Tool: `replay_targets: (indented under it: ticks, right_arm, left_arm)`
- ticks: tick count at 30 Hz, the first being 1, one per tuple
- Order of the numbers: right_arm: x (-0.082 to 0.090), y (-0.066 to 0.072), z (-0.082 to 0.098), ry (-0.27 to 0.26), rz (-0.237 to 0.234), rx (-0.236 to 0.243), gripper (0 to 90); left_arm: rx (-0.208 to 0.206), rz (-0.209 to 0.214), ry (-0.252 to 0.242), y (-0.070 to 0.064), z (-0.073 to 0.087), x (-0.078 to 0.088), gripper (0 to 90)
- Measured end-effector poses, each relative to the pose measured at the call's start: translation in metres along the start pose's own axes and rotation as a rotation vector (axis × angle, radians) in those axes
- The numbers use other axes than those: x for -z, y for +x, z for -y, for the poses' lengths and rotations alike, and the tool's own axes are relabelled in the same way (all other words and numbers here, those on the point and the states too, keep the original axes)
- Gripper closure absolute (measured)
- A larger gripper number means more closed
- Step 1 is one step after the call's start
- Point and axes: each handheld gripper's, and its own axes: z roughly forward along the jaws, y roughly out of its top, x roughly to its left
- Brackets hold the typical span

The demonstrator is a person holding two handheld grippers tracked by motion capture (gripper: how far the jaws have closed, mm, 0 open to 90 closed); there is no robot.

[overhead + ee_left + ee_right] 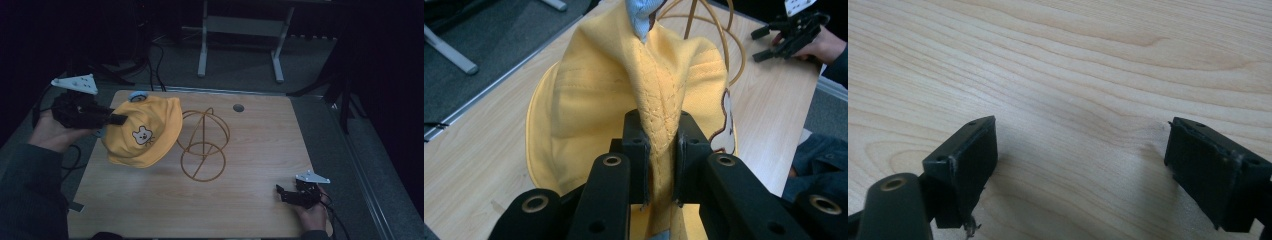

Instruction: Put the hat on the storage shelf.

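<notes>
A yellow child's hat (145, 132) with a small bear face hangs above the left half of the wooden table (250, 200). My left gripper (117, 119) is shut on a pinched fold of the hat (659, 100), which drapes away from the jaws in the left gripper view. A light blue part of the hat (641, 15) shows at its far end. Right of the hat stands a gold wire stand (203, 145) made of rings and rods. My right gripper (281, 192) rests low at the table's front right, open, with bare wood between its fingers (968, 165).
A small dark round hole (238, 107) sits near the table's far edge. Beyond the table stands a grey metal frame (240, 35) on the floor. Cables (157, 65) trail on the floor at the back left.
</notes>
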Motion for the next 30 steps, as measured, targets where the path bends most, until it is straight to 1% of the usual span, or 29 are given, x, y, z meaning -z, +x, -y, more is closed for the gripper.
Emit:
replay_targets:
  ticks: [3, 6, 13, 30]
  right_arm:
    - [0.000, 0.000, 0.000, 0.000, 0.000, 0.001, 13.7]
    - [0.000, 0.000, 0.000, 0.000, 0.000, 0.001, 13.7]
    - [0.000, 0.000, 0.000, 0.000, 0.000, 0.000, 13.7]
    - [0.000, 0.000, 0.000, 0.000, 0.000, 0.000, 13.7]
  left_arm:
    - [0.001, 0.001, -0.004, 0.000, -0.002, 0.000, 79.2]
    - [-0.007, 0.001, -0.003, -0.001, -0.005, -0.001, 79.3]
    - [-0.015, 0.014, -0.010, -0.002, -0.009, -0.004, 79.2]
    - [-0.045, 0.026, -0.001, -0.007, -0.027, -0.010, 79.2]
